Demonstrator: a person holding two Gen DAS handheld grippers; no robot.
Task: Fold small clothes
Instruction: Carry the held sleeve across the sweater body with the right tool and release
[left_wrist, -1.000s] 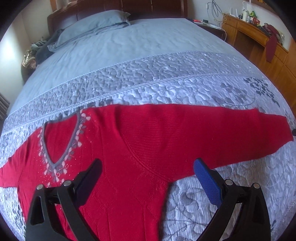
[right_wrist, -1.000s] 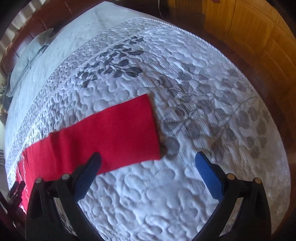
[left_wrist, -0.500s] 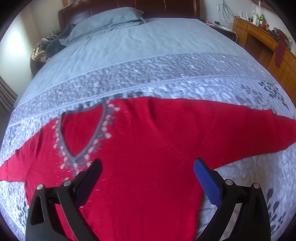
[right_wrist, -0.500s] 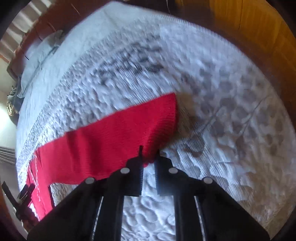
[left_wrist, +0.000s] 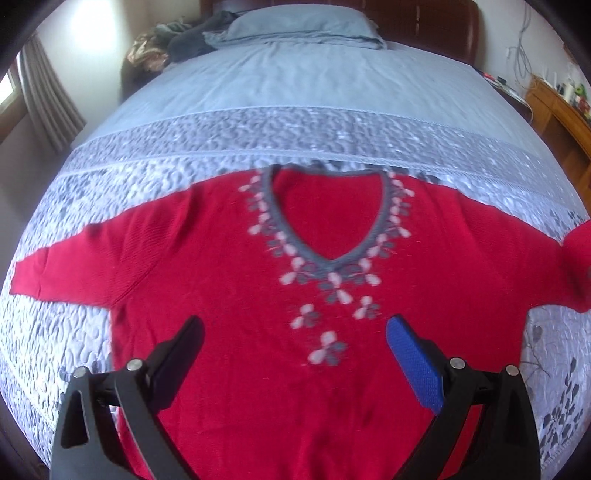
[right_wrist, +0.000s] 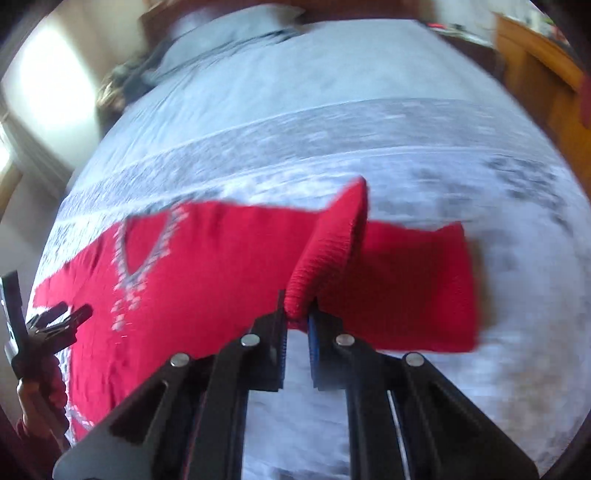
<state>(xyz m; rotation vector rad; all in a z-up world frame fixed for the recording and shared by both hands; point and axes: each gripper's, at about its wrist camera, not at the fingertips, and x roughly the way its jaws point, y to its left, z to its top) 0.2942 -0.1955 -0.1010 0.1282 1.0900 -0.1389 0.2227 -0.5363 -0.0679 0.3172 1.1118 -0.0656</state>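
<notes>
Red sweater (left_wrist: 236, 280) flat on bed (left_wrist: 295, 85), front up. Right gripper (right_wrist: 297, 319) jaws clamped on sleeve cuff (right_wrist: 328, 251), lifted. Left gripper (left_wrist: 295, 332) jaws wide apart over sweater, holding nothing.

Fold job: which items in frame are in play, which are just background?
In play:
red sweater
its sleeve cuff, pinched in the right tool
left tool, open above the sweater body

Background:
quilted bedspread
pillow
clothes heap at the headboard
wooden dresser

Quilted grey bedspread (left_wrist: 147, 173), blue pillow (left_wrist: 295, 22) (by the headboard (left_wrist: 424, 26)), curtain (left_wrist: 48, 107), wooden dresser (left_wrist: 561, 122)
</notes>
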